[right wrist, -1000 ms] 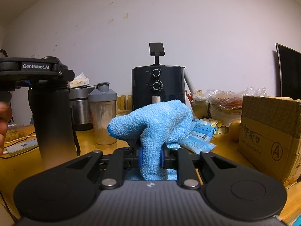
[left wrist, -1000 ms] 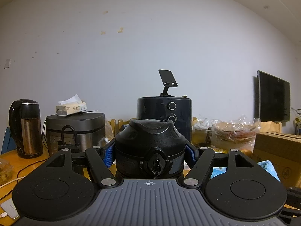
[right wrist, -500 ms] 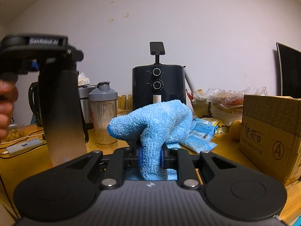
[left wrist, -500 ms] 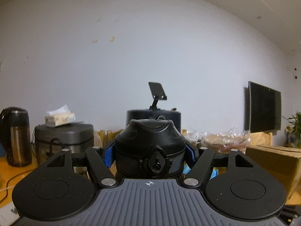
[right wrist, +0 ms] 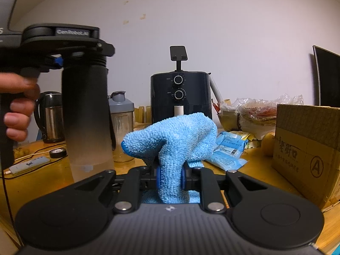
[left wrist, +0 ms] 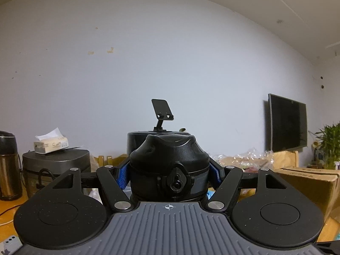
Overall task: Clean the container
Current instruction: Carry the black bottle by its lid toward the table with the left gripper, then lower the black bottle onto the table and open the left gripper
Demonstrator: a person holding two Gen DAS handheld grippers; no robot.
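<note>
Gripping the black lid of a dark bottle (left wrist: pixel 169 165), the left tongs (left wrist: pixel 169 173) had their blue pads pressed against either side of the cap, seen head-on in the left wrist view with the bottle upright between the two arms. In the right wrist view the same bottle (right wrist: pixel 88 114) appeared at upper left, its smoky body fading to clear near the base and hanging above the wooden worktop (right wrist: pixel 51 176), with the left tongs (right wrist: pixel 61 48) clamped at its neck and a hand (right wrist: pixel 18 108) wrapped round the grip. The right tongs (right wrist: pixel 171 179) were closed tight on a light blue microfibre cloth (right wrist: pixel 172 140), which bulged upward and forward past the pads; bottle and cloth stood apart, the bottle to the left of the cloth. Behind them on the worktop stood a grey-lidded shaker cup (right wrist: pixel 122 125), a black air fryer (right wrist: pixel 180 95) with two dials and a phone stand on top, a steel kettle (right wrist: pixel 50 116), blue packets (right wrist: pixel 228 150), and a cardboard box (right wrist: pixel 308 146) marked with a circled letter A at right. A rice cooker (left wrist: pixel 55 165) bearing a tissue box (left wrist: pixel 51 143) appeared at left in the left wrist view.
</note>
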